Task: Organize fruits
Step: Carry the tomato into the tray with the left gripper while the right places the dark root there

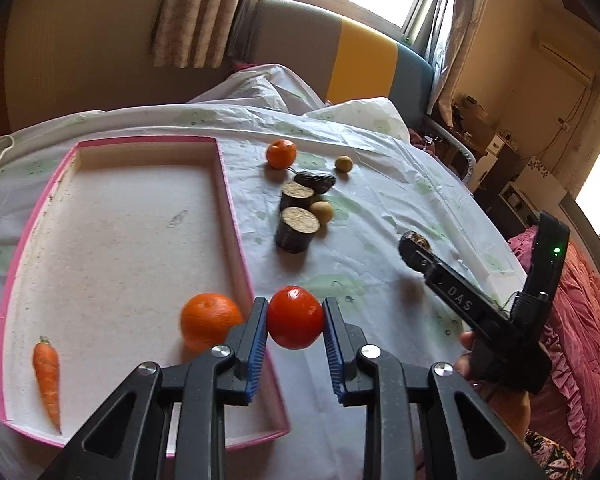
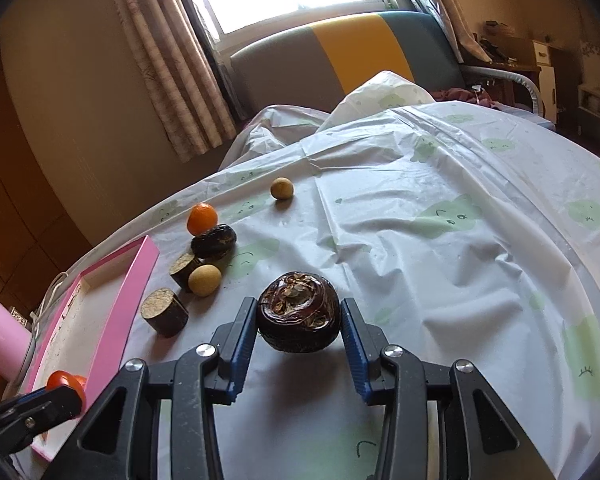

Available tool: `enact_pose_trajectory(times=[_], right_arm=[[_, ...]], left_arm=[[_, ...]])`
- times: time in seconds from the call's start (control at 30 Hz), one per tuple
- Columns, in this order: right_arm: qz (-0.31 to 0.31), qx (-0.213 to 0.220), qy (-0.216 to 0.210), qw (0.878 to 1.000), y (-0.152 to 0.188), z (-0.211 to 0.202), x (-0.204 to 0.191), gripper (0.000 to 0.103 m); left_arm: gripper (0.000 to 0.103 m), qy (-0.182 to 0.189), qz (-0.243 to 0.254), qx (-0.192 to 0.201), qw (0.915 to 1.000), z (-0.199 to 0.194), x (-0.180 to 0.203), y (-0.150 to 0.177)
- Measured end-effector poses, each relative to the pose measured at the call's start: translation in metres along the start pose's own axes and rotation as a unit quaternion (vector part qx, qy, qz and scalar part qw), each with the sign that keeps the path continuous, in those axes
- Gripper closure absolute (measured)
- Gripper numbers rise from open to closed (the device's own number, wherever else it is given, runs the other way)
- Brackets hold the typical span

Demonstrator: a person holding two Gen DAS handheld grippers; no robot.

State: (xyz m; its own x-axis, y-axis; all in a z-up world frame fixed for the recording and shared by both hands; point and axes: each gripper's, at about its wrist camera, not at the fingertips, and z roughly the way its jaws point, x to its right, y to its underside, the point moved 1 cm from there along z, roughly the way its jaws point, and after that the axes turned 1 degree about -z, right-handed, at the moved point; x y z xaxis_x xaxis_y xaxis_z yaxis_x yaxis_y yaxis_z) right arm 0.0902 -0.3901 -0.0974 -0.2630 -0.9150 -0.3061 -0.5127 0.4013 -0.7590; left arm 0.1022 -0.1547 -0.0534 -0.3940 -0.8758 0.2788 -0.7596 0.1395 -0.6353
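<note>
Fruits scattered across a white sheet printed with green shapes, beside a pink-rimmed tray filling the left of the frame.

Far left, lower corner of the tray: a small carrot. Right of it, inside the tray near its right wall: an orange, slightly blurred. Lower centre: a glossy red tomato, pinched between the blue pads of the left gripper, jaws narrowly apart and pressing on both sides, hanging above the tray's right rim. Centre, further back: two dark cut cylinders with pale tops, a tan round fruit, a dark wrinkled fruit, a small orange, another tan fruit. Right: the right gripper, clamped around a dark brown, shiny, ridged bulb, apparently lifted just off the sheet.

Risks, as judgement: smooth round tomato likely to slip or bruise under pad pressure; released over the rim, likely to roll off onto the sheet or knock the orange. Bulb's uneven skin possibly twisting loose in the grip.
</note>
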Motion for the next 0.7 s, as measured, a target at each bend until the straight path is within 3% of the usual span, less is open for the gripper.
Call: enact_pose_trajectory(times=[0.2, 0.47, 0.7], right_arm=[[-0.029, 0.022, -0.003, 0.999, 0.002, -0.011, -0.012, 0.061], [-0.077, 0.026, -0.015, 0.997, 0.016, -0.024, -0.037, 0.061], [-0.101, 0.017, -0.049, 0.994, 0.033, -0.033, -0.064, 0.061]], left_arm=[[0.076, -0.043, -0.027, 0.001, 0.9987, -0.01, -0.044, 0.011], [0.076, -0.099, -0.022, -0.013, 0.9948, -0.004, -0.077, 0.026], [0.075, -0.113, -0.017, 0.001, 0.9935, -0.011, -0.085, 0.034]])
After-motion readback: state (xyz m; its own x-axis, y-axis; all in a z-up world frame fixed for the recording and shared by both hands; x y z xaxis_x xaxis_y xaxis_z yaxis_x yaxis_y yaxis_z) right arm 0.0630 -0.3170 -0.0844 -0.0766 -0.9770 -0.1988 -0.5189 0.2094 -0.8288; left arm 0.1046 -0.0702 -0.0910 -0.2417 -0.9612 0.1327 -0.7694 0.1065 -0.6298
